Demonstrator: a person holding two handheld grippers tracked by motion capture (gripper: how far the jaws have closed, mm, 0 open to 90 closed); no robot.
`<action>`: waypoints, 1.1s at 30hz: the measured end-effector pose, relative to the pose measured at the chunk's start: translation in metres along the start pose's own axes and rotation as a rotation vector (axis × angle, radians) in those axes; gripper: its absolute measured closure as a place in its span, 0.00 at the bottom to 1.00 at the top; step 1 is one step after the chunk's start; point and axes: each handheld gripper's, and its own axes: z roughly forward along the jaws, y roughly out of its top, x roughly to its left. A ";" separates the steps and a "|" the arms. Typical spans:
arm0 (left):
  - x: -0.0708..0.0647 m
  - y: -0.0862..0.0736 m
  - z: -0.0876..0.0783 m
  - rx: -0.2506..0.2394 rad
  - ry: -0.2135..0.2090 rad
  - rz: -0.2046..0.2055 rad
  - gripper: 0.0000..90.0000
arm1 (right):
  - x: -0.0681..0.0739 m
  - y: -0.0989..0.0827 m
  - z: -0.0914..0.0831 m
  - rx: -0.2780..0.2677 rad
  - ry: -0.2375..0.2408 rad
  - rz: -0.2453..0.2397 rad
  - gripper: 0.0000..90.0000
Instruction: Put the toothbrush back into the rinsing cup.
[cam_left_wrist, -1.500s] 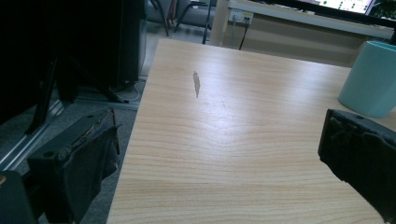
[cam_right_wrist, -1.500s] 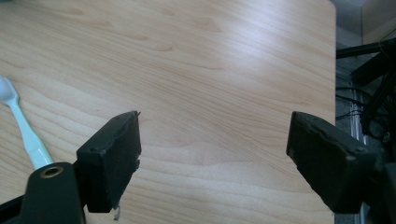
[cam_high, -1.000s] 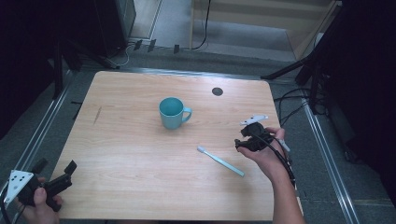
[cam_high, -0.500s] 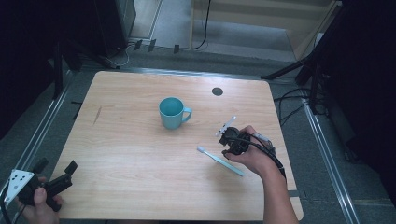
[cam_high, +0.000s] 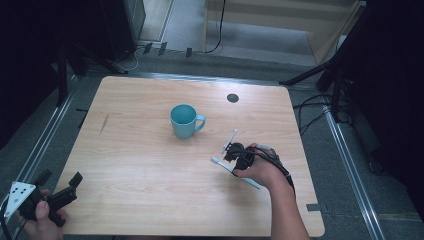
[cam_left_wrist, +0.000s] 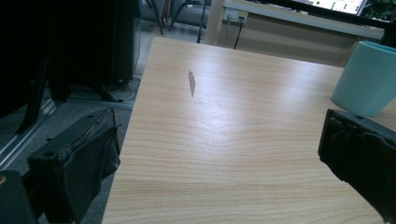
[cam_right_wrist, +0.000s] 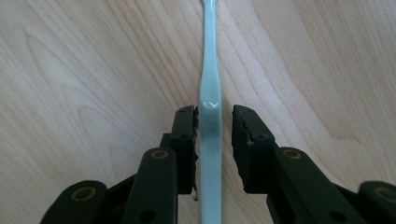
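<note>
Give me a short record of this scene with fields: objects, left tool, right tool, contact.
objects: teal mug, light blue toothbrush, wooden table
left tool: open, at the table's near left corner, nothing between its jaws
right tool: open, jaws on both sides of the toothbrush handle
contact: left jaw seems to touch the handle; a gap shows at the right jaw

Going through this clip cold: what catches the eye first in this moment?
The right gripper is down on the table's right side, its jaws straddling the handle of a pale blue toothbrush, not yet closed on it. A teal mug stands near the table's middle. The left gripper waits open off the near-left corner.
</note>
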 end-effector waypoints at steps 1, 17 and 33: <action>0.000 0.000 0.000 -0.002 -0.001 -0.003 0.00 | 0.000 0.002 0.001 0.011 -0.007 -0.003 0.81; 0.001 0.000 0.000 0.000 -0.004 -0.007 0.00 | -0.004 0.008 0.009 0.038 0.032 0.073 0.89; 0.000 0.000 0.001 0.002 -0.002 -0.001 0.00 | -0.037 -0.005 -0.037 -0.468 -0.103 0.539 0.89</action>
